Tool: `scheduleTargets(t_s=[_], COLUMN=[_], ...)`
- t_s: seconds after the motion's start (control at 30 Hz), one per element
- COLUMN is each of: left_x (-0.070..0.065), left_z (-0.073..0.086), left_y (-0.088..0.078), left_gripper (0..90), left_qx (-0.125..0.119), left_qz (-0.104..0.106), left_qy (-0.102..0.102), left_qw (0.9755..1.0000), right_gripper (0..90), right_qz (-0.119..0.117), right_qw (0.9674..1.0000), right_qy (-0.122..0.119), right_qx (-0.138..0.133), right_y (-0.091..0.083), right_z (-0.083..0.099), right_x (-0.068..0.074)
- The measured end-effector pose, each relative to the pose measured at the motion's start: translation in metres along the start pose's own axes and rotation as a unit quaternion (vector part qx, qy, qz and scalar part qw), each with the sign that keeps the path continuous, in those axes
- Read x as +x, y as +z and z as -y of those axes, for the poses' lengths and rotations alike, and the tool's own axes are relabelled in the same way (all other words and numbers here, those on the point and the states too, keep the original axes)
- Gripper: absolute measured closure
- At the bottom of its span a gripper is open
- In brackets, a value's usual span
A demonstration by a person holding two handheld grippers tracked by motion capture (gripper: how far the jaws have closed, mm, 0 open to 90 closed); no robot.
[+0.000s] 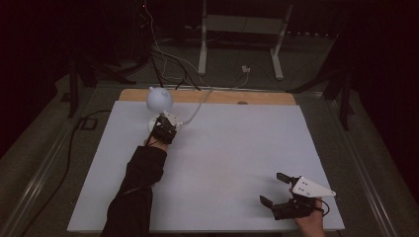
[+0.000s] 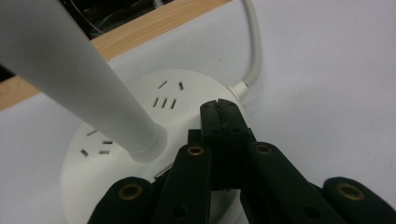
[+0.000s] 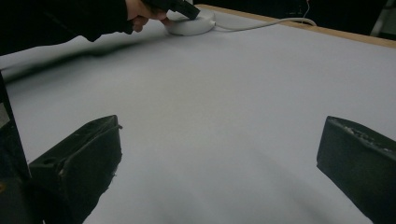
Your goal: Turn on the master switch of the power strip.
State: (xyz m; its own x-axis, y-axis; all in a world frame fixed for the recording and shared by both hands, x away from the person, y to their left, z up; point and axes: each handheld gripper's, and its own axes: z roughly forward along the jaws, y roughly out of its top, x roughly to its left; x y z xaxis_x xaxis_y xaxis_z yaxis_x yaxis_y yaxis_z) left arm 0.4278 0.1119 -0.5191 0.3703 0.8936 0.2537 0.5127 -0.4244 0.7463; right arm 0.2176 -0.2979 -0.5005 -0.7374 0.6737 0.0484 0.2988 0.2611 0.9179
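A white lamp stands at the back left of the table, with a round head (image 1: 159, 99), a tapering stem (image 2: 70, 74) and a flat round base (image 2: 187, 93) that has socket slots in its top. My left gripper (image 2: 223, 114) is shut, its tips resting on or just above the base beside the stem, with nothing visible between them. In the high view the left gripper (image 1: 160, 124) sits right under the lamp head. My right gripper (image 1: 274, 188) stands open near the front right of the table, and its jaws are wide apart over bare surface (image 3: 222, 154).
A white cable (image 2: 254, 46) runs from the lamp base over the wooden back edge (image 1: 207, 96) to the floor. The white table top (image 1: 222, 158) stretches between the hands. Beyond it stand a white frame (image 1: 242, 29) and dark cables.
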Motion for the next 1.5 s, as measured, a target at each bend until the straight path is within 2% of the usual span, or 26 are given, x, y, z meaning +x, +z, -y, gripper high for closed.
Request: scheduleTargets(t_s=[0.03,0.07,0.1,0.23,0.27,0.3,0.33,0.4,0.47,0.5,0.57,0.67,0.83,1.03,1.07,1.17,1.2,1.33,1.43,1.5], left_x=[-0.001,-0.002,-0.002,-0.003,-0.004,-0.003,-0.004,-0.003,-0.002,0.000,0.002,0.003,0.006,0.006,0.006,0.005,0.005,0.005,0.004,0.003], left_z=[-0.002,-0.003,-0.004,-0.010,-0.012,-0.014,-0.014,-0.016,-0.018,-0.019,-0.021,-0.022,-0.021,-0.021,-0.021,-0.021,-0.022,-0.020,-0.018,-0.016], left_y=[0.000,0.000,0.000,-0.001,-0.001,-0.002,-0.003,-0.006,-0.010,-0.012,-0.016,-0.023,-0.032,-0.044,-0.045,-0.049,-0.050,-0.053,-0.055,-0.055], left_gripper=[90.0,90.0,90.0,90.0,90.0,90.0,90.0,90.0,90.0,90.0,90.0,90.0,90.0,89.5,83.3,78.7,72.8,63.2,52.5,42.3], left_qx=[0.006,0.011,0.014,0.028,0.027,0.026,0.022,0.017,0.013,0.013,0.011,0.007,-0.001,-0.004,0.000,0.002,0.004,0.007,0.015,0.026], left_qz=[-0.005,-0.007,-0.005,-0.011,-0.010,0.002,0.004,0.006,-0.002,0.003,0.002,0.012,0.043,0.071,0.077,0.088,0.090,0.114,0.126,0.131], left_qy=[0.012,0.016,0.010,0.021,0.016,0.009,0.009,0.007,0.008,0.003,0.008,0.008,-0.017,-0.026,-0.026,-0.025,-0.026,-0.030,-0.032,-0.030], left_qw=[0.9999,0.9998,0.9998,0.9993,0.9994,0.9996,0.9997,0.9998,0.9999,0.9999,0.9999,0.9999,0.9989,0.9971,0.9967,0.9958,0.9956,0.9930,0.9914,0.9906], right_gripper=[0.0,0.0,0.0,0.0,0.0,0.0,0.0,0.0,0.0,0.0,0.0,0.0,0.0,0.0,0.0,0.0,0.0,0.0,0.0,0.0], right_qz=[-0.001,-0.001,0.000,-0.003,-0.003,-0.003,-0.002,0.000,0.001,0.001,0.001,-0.001,0.000,-0.001,-0.001,-0.001,-0.001,0.000,0.001,0.001], right_qw=[1.0000,1.0000,1.0000,1.0000,1.0000,1.0000,1.0000,1.0000,1.0000,1.0000,1.0000,1.0000,1.0000,1.0000,1.0000,1.0000,1.0000,1.0000,1.0000,1.0000], right_qy=[0.001,0.001,0.002,0.003,0.002,0.003,0.003,0.006,0.006,0.006,0.005,0.003,0.003,0.003,0.003,0.002,0.001,0.003,0.002,0.002], right_qx=[0.000,0.000,0.001,0.004,0.004,0.005,0.004,0.002,0.000,-0.001,-0.001,0.000,-0.001,0.001,0.001,0.002,0.001,0.000,0.000,-0.001], right_y=[0.000,0.001,0.001,0.002,0.003,0.003,0.003,0.002,0.001,0.000,0.000,0.001,0.000,0.002,0.002,0.002,0.002,0.001,0.001,0.001], right_z=[0.000,0.000,0.001,0.001,0.001,0.001,0.001,0.001,0.001,0.001,0.001,0.000,0.000,0.000,0.000,-0.001,-0.001,-0.001,-0.001,-0.001], right_x=[0.000,-0.001,-0.001,0.000,0.000,0.000,-0.001,-0.002,-0.002,-0.002,-0.002,-0.001,0.000,0.000,0.000,0.001,0.001,0.000,0.000,0.000])
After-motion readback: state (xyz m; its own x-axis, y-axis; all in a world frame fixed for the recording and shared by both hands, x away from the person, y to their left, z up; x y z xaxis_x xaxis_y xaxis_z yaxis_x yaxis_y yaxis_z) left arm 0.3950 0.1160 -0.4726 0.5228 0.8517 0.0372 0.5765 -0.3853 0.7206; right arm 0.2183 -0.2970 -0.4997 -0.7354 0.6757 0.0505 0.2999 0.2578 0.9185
